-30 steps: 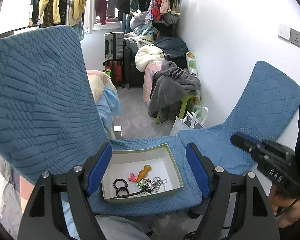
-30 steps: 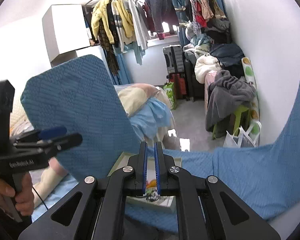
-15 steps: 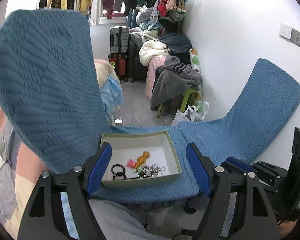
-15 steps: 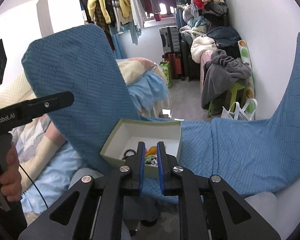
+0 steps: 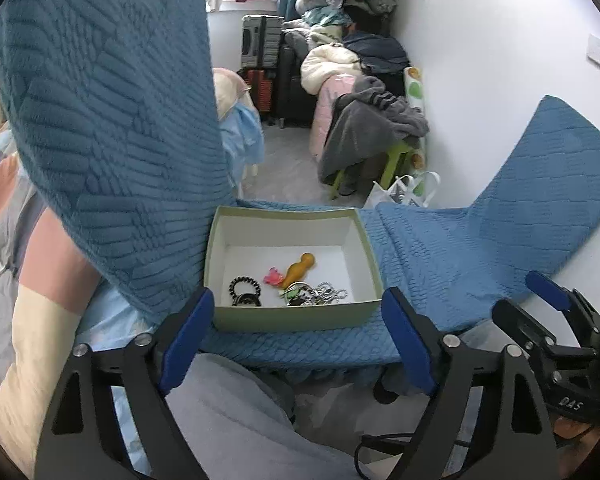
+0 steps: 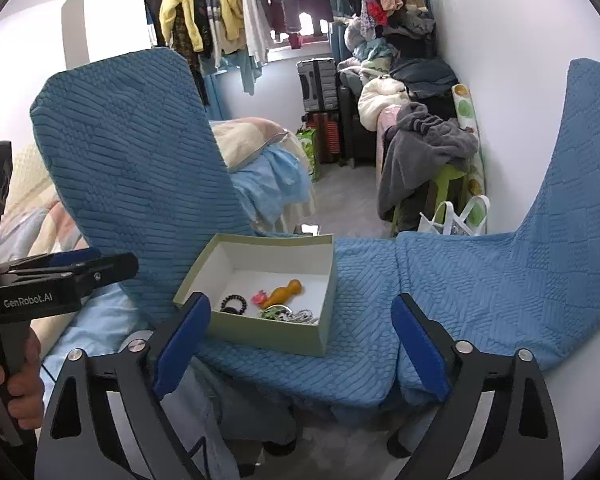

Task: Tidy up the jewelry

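A pale green box (image 5: 296, 318) sits at the centre of the left wrist frame on a blue quilted chair seat (image 5: 420, 248); inside, against its near wall, lie a black beaded bracelet (image 5: 244, 285), a pink flower piece (image 5: 273, 276), an orange figure (image 5: 298, 265) and a tangle of silver chain (image 5: 328, 293); the left gripper (image 5: 296, 342) hangs in the lower frame just short of the box, jaws opening, nothing between them; the right gripper (image 6: 300, 344) fills the lower right wrist frame, its blue pads opening wide and empty, the box above and slightly left of centre; a hand (image 6: 18, 392) grips the other tool's handle at lower left; hanging clothes (image 6: 220, 20) crowd the upper frame.
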`<state>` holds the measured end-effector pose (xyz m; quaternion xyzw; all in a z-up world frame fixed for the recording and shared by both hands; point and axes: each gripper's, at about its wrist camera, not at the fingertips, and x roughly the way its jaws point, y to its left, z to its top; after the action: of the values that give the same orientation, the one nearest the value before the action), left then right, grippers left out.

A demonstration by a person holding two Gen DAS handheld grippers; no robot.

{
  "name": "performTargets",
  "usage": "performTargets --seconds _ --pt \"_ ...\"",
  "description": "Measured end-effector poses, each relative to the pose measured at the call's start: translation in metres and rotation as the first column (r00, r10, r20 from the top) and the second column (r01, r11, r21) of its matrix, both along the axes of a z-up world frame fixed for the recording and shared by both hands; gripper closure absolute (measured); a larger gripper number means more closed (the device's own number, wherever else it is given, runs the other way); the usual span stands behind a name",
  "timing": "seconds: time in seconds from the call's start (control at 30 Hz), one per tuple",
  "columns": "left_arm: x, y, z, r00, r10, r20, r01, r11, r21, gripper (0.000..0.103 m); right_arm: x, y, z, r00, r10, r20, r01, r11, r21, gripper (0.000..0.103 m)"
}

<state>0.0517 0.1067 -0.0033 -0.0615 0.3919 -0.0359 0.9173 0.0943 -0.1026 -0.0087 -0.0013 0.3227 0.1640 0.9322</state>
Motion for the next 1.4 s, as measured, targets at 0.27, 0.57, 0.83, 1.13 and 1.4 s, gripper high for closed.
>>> performTargets --seconds 0.27,0.57,0.83,1.13,1.4 --pt "0.0 0.0 -0.005 1.0 0.023 -0.001 -0.023 1.0 0.015 0.002 0.005 -0.006 -0.009 1.0 -0.017 -0.023 0.017 1.0 -0.005 0.001" --pt "0.0 0.004 -0.01 0.999 0.044 -0.006 -0.044 0.999 0.031 0.001 0.005 -0.008 -0.01 0.999 -0.036 -0.023 0.036 0.999 -0.01 0.001" --pt "0.002 0.005 -0.013 0.998 0.061 -0.014 -0.061 0.997 0.045 0.001 0.004 -0.011 -0.009 0.999 -0.045 -0.017 0.045 0.999 -0.01 0.001" --pt "0.002 0.003 -0.015 0.998 0.044 -0.038 -0.043 0.998 0.042 0.001 0.004 -0.015 -0.008 0.998 -0.055 -0.019 0.055 0.998 -0.004 0.001" --pt "0.002 0.002 -0.016 0.998 0.045 -0.043 -0.043 0.998 0.044 0.001 0.004 -0.016 -0.007 0.998 -0.054 -0.017 0.054 0.999 -0.004 0.001"
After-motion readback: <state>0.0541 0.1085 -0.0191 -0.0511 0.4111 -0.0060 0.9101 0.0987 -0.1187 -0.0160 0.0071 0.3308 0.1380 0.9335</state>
